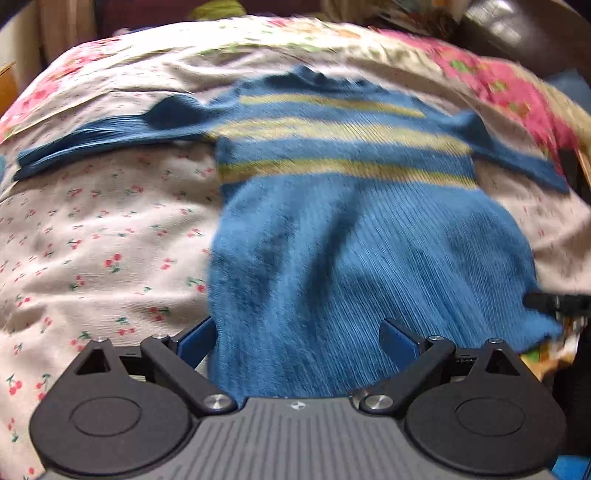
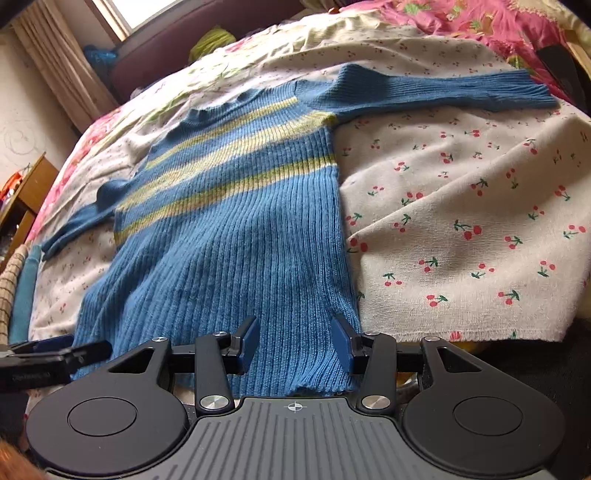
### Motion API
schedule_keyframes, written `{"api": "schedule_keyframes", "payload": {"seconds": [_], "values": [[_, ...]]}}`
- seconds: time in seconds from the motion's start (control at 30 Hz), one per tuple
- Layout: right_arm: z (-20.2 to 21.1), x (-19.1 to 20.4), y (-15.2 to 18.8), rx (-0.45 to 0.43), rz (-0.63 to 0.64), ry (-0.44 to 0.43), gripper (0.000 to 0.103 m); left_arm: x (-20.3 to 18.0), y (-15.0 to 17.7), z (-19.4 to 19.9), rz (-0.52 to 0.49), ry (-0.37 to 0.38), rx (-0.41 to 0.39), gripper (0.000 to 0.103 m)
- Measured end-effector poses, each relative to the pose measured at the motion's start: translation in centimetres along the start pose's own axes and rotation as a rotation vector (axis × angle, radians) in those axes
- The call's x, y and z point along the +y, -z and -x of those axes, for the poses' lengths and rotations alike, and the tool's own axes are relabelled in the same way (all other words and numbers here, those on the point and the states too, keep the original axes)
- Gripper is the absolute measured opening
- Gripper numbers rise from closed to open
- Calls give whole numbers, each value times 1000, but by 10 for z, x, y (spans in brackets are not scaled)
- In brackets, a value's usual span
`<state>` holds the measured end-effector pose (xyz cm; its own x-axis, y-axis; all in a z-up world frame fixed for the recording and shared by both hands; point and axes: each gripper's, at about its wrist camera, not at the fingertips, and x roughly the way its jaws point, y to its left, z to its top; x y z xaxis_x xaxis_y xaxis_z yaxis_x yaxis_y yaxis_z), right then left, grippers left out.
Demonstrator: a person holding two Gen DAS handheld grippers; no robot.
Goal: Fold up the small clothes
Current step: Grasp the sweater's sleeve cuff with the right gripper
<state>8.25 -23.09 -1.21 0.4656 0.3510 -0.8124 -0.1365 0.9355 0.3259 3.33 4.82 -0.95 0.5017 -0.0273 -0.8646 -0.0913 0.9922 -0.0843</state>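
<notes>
1. Both claws, the left claw [image 1: 299,341] and the right claw [image 2: 294,343], stand released over the sweater's hem, pads spread wide with knit between them but not pinched.
2. Underneath, a bed [image 2: 461,221] with a cherry-print sheet carries everything; a pink floral quilt [image 2: 461,18] lies at its far edge.
3. On the sheet the blue sweater [image 2: 221,229] with yellow stripes lies flat, both sleeves spread outward.
4. Beyond the bed, a curtain [image 2: 55,66] hangs beside a window.
5. At the left side stands a wooden shelf [image 2: 26,192].
</notes>
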Motion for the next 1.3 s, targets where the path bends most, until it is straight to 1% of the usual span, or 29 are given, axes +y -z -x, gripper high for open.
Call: {"api": "schedule_keyframes", "payload": {"seconds": [0.1, 0.2, 0.27, 0.37, 0.43, 0.5, 0.6, 0.67, 0.83, 0.9, 1.03, 1.13, 1.2, 1.3], "values": [[-7, -2, 0, 34, -2, -4, 42, -6, 5, -11, -63, -33, 66, 103], [-1, -2, 0, 38, 4, -9, 42, -10, 6, -10, -95, -42, 82, 103], [7, -7, -3, 38, -20, -27, 43, -8, 5, -6, -82, -33, 88, 103], [18, -16, -14, -12, -59, -26, 43, -7, -2, 4, -51, 2, 69, 103], [21, -26, -27, -66, -79, -12, 43, -10, -11, 11, -36, 23, 34, 103], [17, -39, -43, -100, -120, 8, 43, -18, -23, 13, -33, 53, -4, 103], [10, -67, -71, -154, -202, 27, 43, -36, -43, 5, -47, 93, -34, 103], [6, -90, -90, -202, -274, 43, 43, -54, -56, -5, -75, 123, -44, 103], [-15, -154, -129, -286, -479, 66, 43, -102, -88, -34, -164, 192, -42, 103], [-26, -178, -140, -311, -562, 60, 43, -120, -100, -45, -189, 213, -45, 103], [-47, -222, -150, -364, -744, 13, 43, -152, -118, -64, -235, 242, -60, 103], [-59, -247, -149, -420, -865, -40, 43, -172, -128, -77, -266, 257, -66, 103], [-64, -258, -148, -467, -913, -61, 43, -181, -133, -86, -274, 267, -62, 103], [-70, -267, -150, -534, -949, -75, 43, -191, -136, -97, -276, 288, -44, 103]]}}
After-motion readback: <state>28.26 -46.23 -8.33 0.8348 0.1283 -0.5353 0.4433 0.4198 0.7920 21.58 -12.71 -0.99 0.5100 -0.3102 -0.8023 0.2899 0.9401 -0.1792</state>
